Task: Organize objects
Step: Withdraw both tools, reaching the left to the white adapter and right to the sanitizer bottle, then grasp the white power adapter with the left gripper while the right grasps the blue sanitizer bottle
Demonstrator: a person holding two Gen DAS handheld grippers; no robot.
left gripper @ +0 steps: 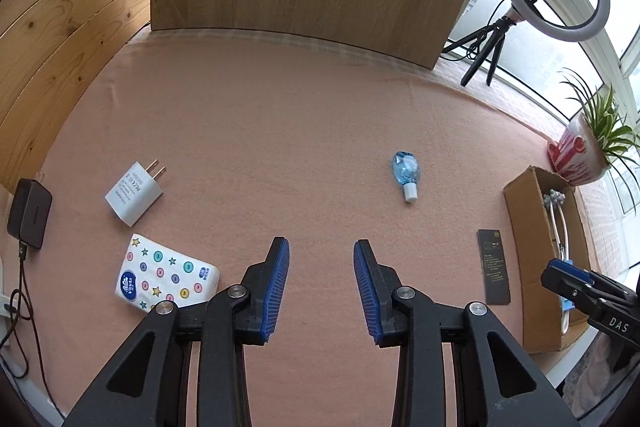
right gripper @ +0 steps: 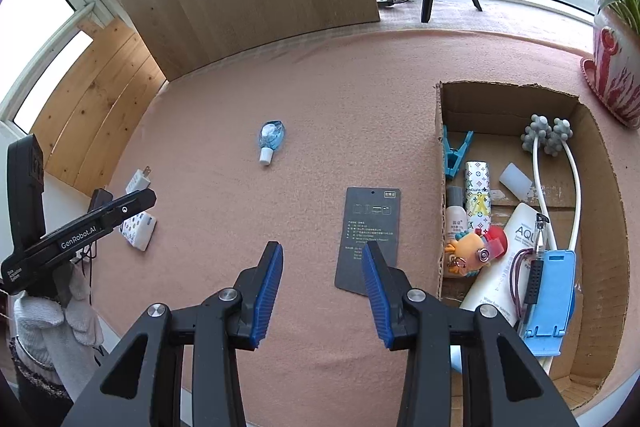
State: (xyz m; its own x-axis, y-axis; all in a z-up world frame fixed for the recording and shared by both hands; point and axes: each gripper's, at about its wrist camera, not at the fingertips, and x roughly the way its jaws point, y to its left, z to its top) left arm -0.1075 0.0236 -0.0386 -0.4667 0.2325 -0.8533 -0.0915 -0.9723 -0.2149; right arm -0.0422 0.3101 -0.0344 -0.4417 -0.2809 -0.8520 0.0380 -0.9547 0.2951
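The little bottle (left gripper: 405, 174) is see-through blue with a white cap, lying on its side out in the middle of the pink desk (left gripper: 280, 131), cap pointing toward the near edge. The dark card (right gripper: 370, 239) with tiny print is lying flat next to the box (right gripper: 600, 163) at the right edge. That box is holding a blue clip, a patterned tube, a white lotion bottle, a toy, a pen, a blue stand and a knobby massager. Over toward the left edge a white plug (left gripper: 134, 193) and a tissue pack (left gripper: 168, 273) are sitting close together.

The left claw (left gripper: 321, 287) is hanging wide open with nothing in it, and the bottle is lying ahead of it, a bit to the right, well apart. The right claw (right gripper: 322, 293) is gaping empty too; its right finger is overlapping the card's near corner in the view, can't tell if it's touching. The bottle is sitting farther ahead of it, to the left.
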